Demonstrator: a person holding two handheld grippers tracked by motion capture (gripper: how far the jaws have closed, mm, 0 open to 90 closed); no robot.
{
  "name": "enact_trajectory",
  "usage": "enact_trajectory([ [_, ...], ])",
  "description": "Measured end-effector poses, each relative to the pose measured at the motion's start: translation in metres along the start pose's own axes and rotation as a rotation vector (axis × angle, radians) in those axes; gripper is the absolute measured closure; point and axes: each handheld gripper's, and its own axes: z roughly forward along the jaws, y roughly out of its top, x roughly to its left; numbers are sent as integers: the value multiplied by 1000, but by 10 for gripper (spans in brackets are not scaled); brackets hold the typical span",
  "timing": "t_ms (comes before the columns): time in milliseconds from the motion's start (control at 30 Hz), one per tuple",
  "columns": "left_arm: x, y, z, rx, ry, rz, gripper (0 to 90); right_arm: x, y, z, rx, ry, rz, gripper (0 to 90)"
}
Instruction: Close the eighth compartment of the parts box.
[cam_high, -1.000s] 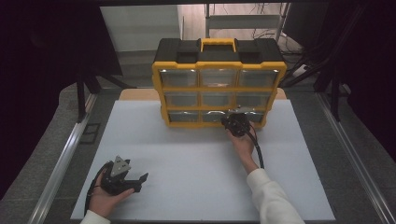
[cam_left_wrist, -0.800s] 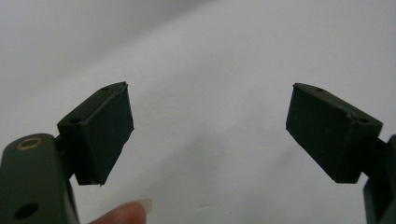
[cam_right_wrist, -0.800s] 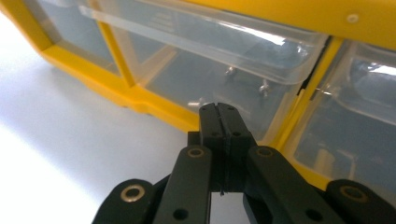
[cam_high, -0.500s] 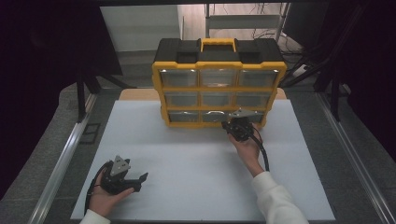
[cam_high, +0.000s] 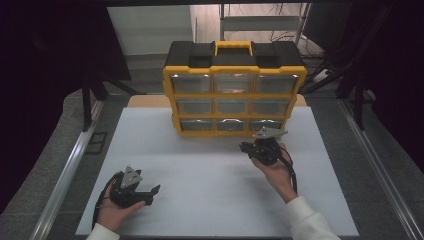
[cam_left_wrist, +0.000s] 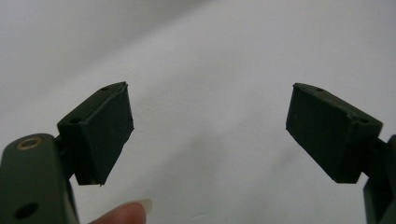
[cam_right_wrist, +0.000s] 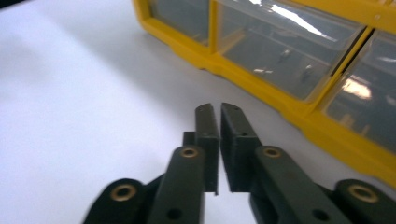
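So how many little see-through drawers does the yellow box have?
9. On the front of the yellow box, they sit in three rows of three: top row, middle row, bottom row. The right claw partly covers the bottom-right drawer.

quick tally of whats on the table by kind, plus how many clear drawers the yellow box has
Yellow and black drawer box: 1
Clear drawers in its front: 9, in three rows of three
Handheld grippers: 2, the left gripper open, the right gripper shut on nothing
Total: 3 separate things on or over the white table, not counting the drawers.
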Motion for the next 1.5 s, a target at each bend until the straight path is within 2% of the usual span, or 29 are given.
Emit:
enact_trajectory([
  [33, 0, 0, 0, -1, -2, 1, 153, 0, 0, 0, 0, 0, 0, 731],
  [67, 0, 1, 1, -2, -5, 1, 153, 1, -2, -7, -5, 34, 16, 587],
  [100, 0, 1, 1, -3, -5, 2, 153, 1, -2, -7, -5, 34, 16, 587],
  [167, 0, 1, 1, -9, -4, -1, 152, 1, -6, -14, -22, 57, 40, 480],
  [200, 1, 1, 0, -10, -5, -2, 152, 2, -8, -17, -24, 59, 44, 431],
  [300, 0, 1, 1, -9, -8, 0, 152, 3, -19, -28, -24, 35, 47, 368],
  [467, 1, 2, 2, -9, -12, -2, 151, 1, -33, -39, -19, 32, 64, 352],
  [600, 1, 2, 2, -9, -20, -6, 152, -3, -52, -50, -6, 29, 72, 342],
  [733, 1, 2, 3, -10, -22, -7, 151, -6, -60, -58, 0, 32, 85, 342],
  [867, 1, 3, 3, -11, -23, -10, 151, -10, -73, -73, -8, 15, 97, 339],
  [1067, 1, 3, 2, -18, -19, -10, 153, -18, -90, -84, 2, -15, 103, 338],
  [1500, -1, 4, 4, -12, -17, -4, 152, -22, -99, -88, 16, -34, 106, 338],
])
